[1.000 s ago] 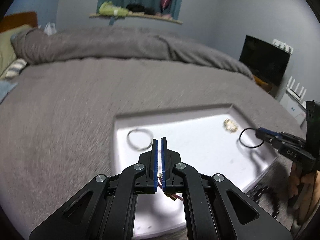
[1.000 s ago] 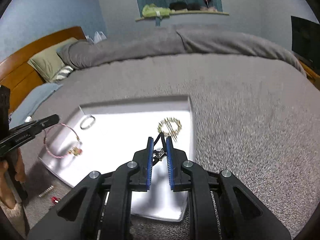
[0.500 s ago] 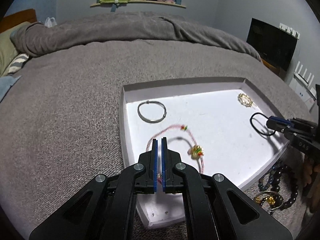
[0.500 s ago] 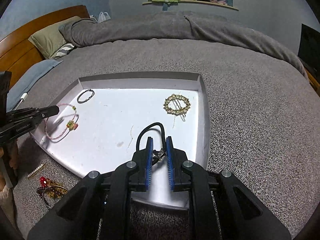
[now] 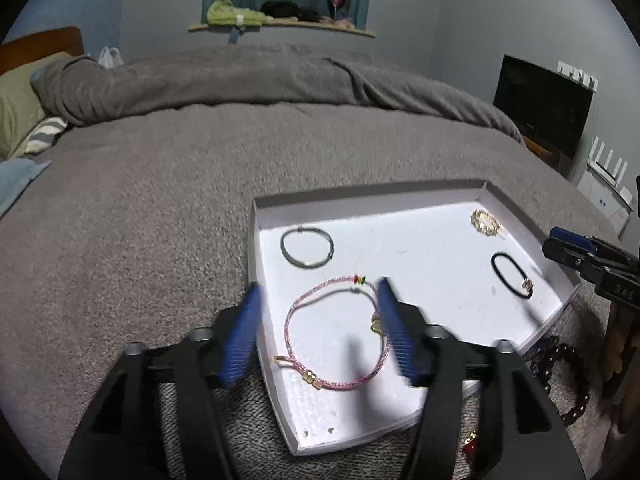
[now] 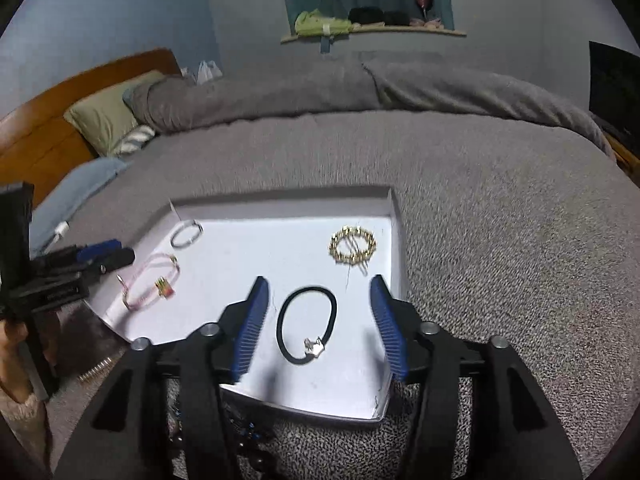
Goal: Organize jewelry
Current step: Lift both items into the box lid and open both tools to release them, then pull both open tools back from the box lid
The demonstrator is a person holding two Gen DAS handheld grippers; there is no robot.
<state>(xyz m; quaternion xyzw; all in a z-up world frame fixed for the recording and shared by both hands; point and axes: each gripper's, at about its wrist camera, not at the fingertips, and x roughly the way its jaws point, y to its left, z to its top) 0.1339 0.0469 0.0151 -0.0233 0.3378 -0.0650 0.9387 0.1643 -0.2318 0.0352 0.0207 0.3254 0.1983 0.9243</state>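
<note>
A white tray (image 5: 440, 196) lies on the grey bed. In it lie a pink cord bracelet (image 5: 304, 312), a grey hair tie (image 5: 306, 246), a black hair tie with a small charm (image 5: 512, 274) and a gold ring-shaped clip (image 5: 486, 222). My left gripper (image 5: 318, 332) is open over the pink bracelet, which lies between its fingers. My right gripper (image 6: 318, 320) is open over the black hair tie (image 6: 306, 324). The tray (image 6: 280, 200), pink bracelet (image 6: 152, 284), grey hair tie (image 6: 186, 234) and gold clip (image 6: 352, 246) also show in the right wrist view.
Loose jewelry lies on the blanket by the tray's near edge: dark beads (image 5: 568, 376), a red and gold piece (image 5: 470, 442), a small gold bar (image 6: 94, 370). Pillows and a wooden headboard (image 6: 48, 128) stand at the left, a black screen (image 5: 544, 108) at the right.
Both grippers opened. The left let go of the pink bracelet and the right let go of the black hair tie; both pieces now lie flat in the tray.
</note>
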